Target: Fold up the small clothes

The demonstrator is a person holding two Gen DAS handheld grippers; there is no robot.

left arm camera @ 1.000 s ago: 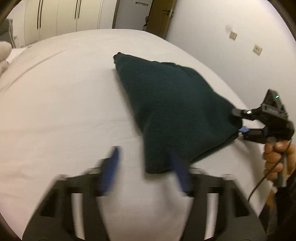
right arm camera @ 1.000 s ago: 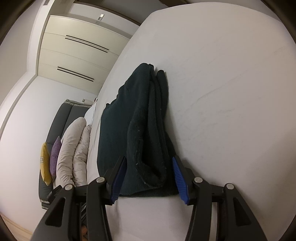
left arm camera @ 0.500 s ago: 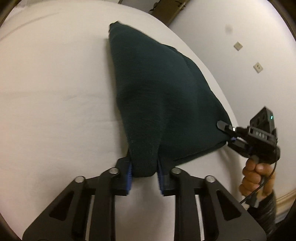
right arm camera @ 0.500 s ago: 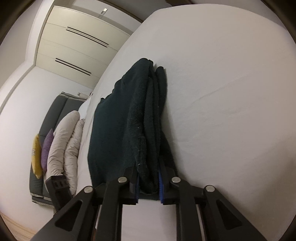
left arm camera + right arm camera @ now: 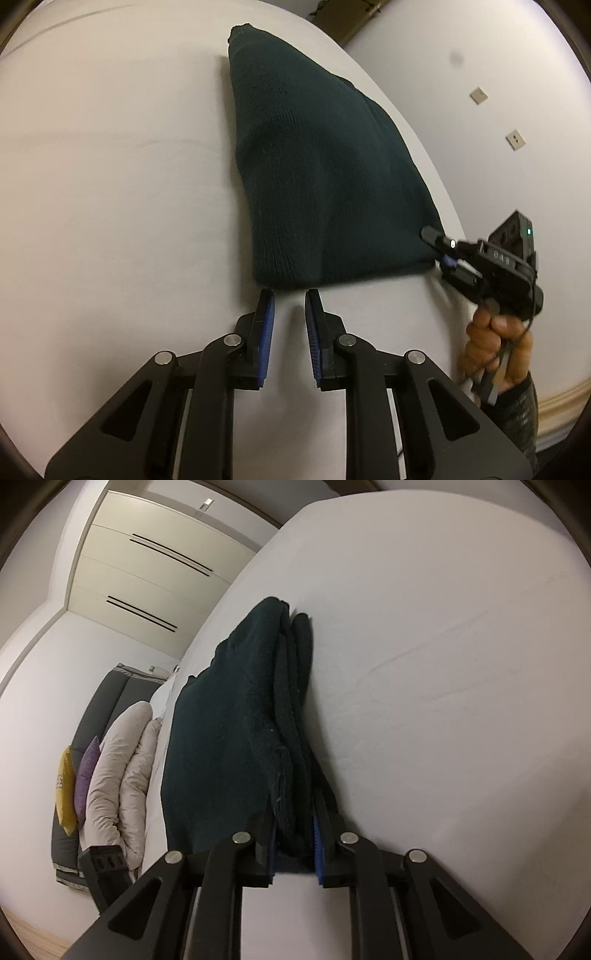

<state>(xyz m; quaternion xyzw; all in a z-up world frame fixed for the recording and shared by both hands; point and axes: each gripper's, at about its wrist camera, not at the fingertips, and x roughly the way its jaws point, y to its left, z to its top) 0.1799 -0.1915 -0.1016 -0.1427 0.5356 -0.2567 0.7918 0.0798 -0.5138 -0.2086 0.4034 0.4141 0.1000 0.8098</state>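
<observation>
Folding looks part done: the knit (image 5: 325, 166) lies doubled on the bed (image 5: 110, 184), running from top centre to lower right of the left view. The right gripper (image 5: 295, 834) has just been closing and pinches the stacked layers at its near corner. The left gripper (image 5: 289, 295) has also just been closing, yet its jaws stand a narrow gap apart with only sheet between them, tips just beside the hem. Next, I judge, it must catch that corner before both lift.
</observation>
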